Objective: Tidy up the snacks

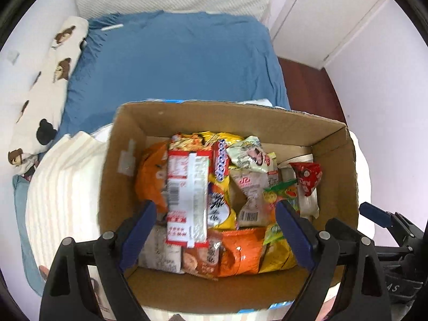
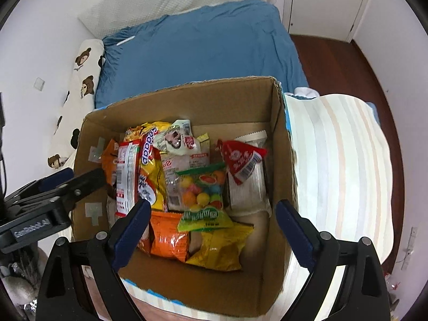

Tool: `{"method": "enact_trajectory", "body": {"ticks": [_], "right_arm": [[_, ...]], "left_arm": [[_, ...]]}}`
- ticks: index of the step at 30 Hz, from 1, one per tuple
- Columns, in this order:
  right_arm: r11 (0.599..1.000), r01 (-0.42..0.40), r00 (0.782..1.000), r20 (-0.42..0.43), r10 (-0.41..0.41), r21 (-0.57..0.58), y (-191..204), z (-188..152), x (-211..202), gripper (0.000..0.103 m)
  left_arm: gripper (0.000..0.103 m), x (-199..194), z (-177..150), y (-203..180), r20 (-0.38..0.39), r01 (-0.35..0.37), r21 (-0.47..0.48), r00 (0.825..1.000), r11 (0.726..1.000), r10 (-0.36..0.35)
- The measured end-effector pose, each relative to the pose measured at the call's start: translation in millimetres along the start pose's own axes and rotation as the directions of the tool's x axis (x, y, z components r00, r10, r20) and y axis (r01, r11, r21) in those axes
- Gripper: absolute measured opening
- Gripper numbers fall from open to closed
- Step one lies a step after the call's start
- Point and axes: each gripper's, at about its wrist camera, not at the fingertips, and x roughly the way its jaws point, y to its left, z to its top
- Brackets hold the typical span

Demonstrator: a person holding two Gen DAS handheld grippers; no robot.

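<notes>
An open cardboard box [image 1: 128, 139] [image 2: 281, 139] on the bed holds several snack packets. A red-and-white packet [image 1: 187, 195] [image 2: 125, 176] lies on top at the left, beside a yellow noodle packet [image 1: 219, 200] [image 2: 151, 179]. A bag of coloured candy balls [image 2: 202, 190], an orange packet [image 1: 240, 251] [image 2: 168, 238] and a red triangular packet [image 1: 307, 176] [image 2: 240, 160] lie among them. My left gripper [image 1: 216, 227] is open and empty above the box's near side. My right gripper [image 2: 214, 227] is open and empty above the box too.
The box rests on a striped cream quilt [image 1: 61, 192] [image 2: 342, 165] at the foot of a blue bed [image 1: 174, 58] [image 2: 203, 45]. A bear-print pillow [image 1: 45, 88] [image 2: 77, 93] lies along the left wall. Dark wood floor [image 2: 347, 61] and a white door [image 1: 321, 13] are at the right.
</notes>
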Motion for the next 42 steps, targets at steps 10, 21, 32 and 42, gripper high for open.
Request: {"method": "enact_trajectory", "body": {"ticks": [10, 21, 32, 42], "right_arm": [[1.0, 0.024, 0.989, 0.149, -0.021, -0.02, 15, -68, -39, 0.096], [0.999, 0.036, 0.948, 0.317, -0.022, -0.041, 27, -154, -103, 0.096], [0.996, 0.031, 0.896, 0.443, 0.01, -0.085, 44, -242, -175, 0.096], [0.993, 0.061, 0.841, 0.541, 0.006, -0.105, 54, -308, -237, 0.1]], "left_arm": [[0.091, -56, -70, 10, 0.17, -0.078, 0.02, 0.983, 0.997, 0.073], [0.091, -120, -152, 11, 0.316, -0.099, 0.021, 0.945, 0.995, 0.088], [0.091, -183, -232, 16, 0.426, -0.119, -0.012, 0.898, 0.993, 0.113], [0.091, -225, -285, 12, 0.497, -0.145, -0.001, 0.859, 0.989, 0.126]]}}
